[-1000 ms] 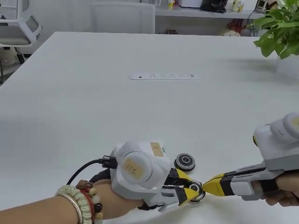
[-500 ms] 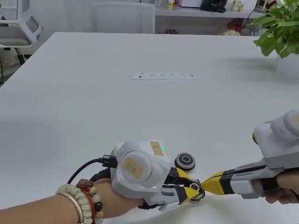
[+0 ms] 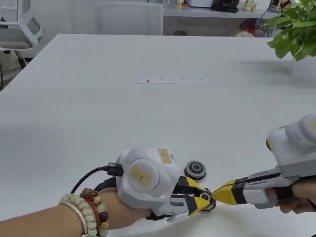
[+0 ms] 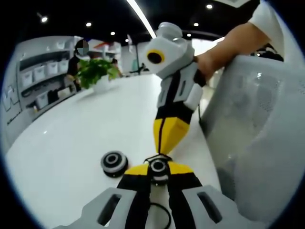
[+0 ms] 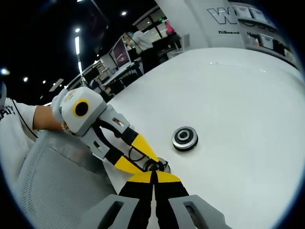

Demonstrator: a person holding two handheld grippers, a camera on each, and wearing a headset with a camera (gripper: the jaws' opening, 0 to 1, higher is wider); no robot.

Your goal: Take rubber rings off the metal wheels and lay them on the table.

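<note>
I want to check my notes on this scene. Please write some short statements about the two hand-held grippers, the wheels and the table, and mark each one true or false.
1. The left hand-held gripper is shut on a small round metal wheel, held between its yellow tips. True.
2. The second round metal wheel with a dark outer rim is held by the right hand-held gripper. False: it lies on the white table, apart from both grippers.
3. The right hand-held gripper has its jaws wide open. False: they are shut together, with the tips at the held wheel.
4. A green leafy plant stands at the table's far right. True.
</note>
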